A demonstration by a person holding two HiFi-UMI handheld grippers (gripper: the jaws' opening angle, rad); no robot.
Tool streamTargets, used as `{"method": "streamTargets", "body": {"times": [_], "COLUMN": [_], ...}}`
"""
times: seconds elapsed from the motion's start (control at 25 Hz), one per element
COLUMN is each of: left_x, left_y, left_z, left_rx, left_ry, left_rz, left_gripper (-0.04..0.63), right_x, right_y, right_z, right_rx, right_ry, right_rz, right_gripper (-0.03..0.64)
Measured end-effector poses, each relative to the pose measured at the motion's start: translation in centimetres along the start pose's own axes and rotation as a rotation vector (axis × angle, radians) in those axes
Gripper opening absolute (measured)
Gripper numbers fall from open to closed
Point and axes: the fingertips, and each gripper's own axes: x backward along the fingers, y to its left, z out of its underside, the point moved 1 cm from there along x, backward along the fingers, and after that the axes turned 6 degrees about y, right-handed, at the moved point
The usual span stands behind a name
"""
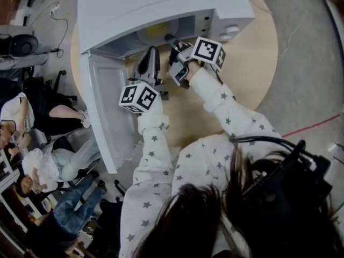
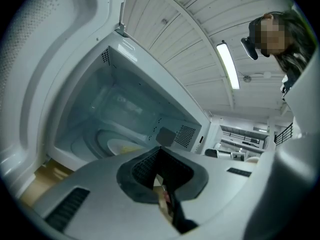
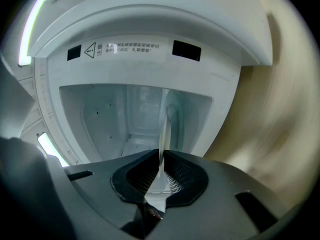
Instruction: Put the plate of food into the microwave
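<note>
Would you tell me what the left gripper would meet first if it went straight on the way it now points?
Most likely the microwave's inner wall near its grey panel: the left gripper aims into the open cavity, though depth is unclear.

One microwave (image 1: 161, 9), one plate (image 1: 153, 34), one table (image 1: 252, 63), one left gripper (image 1: 151, 51), one right gripper (image 1: 169, 38).

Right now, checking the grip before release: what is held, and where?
The right gripper pinches the plate by its rim; the left gripper holds nothing.
</note>
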Motion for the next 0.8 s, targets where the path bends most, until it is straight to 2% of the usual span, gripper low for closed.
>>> {"method": "streamTargets", "body": {"times": [0.16, 0.2, 0.32, 0.48, 0.64, 0.8], "left_x": [-0.1, 0.0, 0.0, 0.2, 0.3, 0.2], "left_y": [0.3, 0.4, 0.5, 0.6, 0.6, 0.4], "left_z": [-0.1, -0.1, -0.2, -0.3, -0.2, 0.1], "left_rx": [0.007, 0.010, 0.010, 0.010, 0.008, -0.006], "left_ry": [-0.003, -0.005, -0.006, -0.010, -0.009, 0.003], "left_rz": [0.003, 0.002, 0.001, -0.003, -0.002, -0.002], "left_gripper": [0.002, 0.001, 0.002, 0.002, 0.002, 0.002], "right_x": [-0.3, -0.5, -1.1, -1.5, -1.4, -1.1], "right_y": [-0.1, 0.0, 0.4, 0.5, 0.0, -0.5], "right_z": [-0.3, -0.3, -0.3, -0.1, 0.7, 1.0], "right_rx": [0.028, 0.018, 0.012, 0.086, 0.093, 0.077], "right_ry": [-0.032, -0.030, -0.017, 0.044, 0.107, 0.123], "right_rz": [0.021, 0.010, -0.006, 0.035, 0.067, 0.083], "right_gripper": [0.037, 0.099, 0.147, 0.148, 0.147, 0.147]}}
